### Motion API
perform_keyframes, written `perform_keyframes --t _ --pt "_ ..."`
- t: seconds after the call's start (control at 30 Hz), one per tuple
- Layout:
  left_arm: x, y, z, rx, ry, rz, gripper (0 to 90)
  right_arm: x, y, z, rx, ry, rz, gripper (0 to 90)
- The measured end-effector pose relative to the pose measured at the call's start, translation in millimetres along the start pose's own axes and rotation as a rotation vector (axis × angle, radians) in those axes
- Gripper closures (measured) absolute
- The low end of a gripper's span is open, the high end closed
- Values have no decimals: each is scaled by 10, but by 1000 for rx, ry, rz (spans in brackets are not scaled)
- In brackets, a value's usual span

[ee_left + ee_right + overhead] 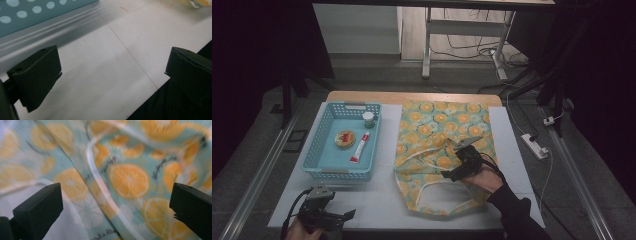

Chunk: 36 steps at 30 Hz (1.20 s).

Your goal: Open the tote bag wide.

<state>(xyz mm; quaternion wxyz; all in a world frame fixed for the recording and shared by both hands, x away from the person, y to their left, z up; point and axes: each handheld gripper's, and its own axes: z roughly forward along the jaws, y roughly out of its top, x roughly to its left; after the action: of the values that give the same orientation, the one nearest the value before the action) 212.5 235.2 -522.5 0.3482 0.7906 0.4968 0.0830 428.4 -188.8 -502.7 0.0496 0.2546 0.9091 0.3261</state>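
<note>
Orange-print bag (130, 180) blurred between open right gripper (116, 202) fingers

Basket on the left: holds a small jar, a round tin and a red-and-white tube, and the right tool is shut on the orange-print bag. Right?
Not quite. The right tool is open, hovering over the orange-print bag with nothing clamped, as the right gripper view shows. The rest stands: the blue basket holds the small jar, round tin and red-and-white tube.

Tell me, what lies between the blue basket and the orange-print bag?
Nothing but a bare strip of white table separates the blue basket from the orange-print bag, as the high view shows.
</note>
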Motion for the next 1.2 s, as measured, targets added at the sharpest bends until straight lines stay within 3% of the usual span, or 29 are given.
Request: perform_keyframes --t 0.23,0.37,0.73,0.93,1.0,1.2 --pt "0 5 4 0 0 2 3 -49 -125 159 66 -56 -27 0" --pt "0 5 6 1 0 2 3 -36 -142 161 65 -84 -70 32" --pt "-3 4 7 4 3 5 3 15 -125 47 72 -44 -134 532" --pt "-5 5 8 5 4 4 3 43 -120 26 80 -27 -137 847" --pt "-3 7 10 5 3 4 3 53 -122 27 77 -29 -139 895" --pt "16 5 2 -5 -10 -6 3 19 -90 17 85 -10 -97 900"
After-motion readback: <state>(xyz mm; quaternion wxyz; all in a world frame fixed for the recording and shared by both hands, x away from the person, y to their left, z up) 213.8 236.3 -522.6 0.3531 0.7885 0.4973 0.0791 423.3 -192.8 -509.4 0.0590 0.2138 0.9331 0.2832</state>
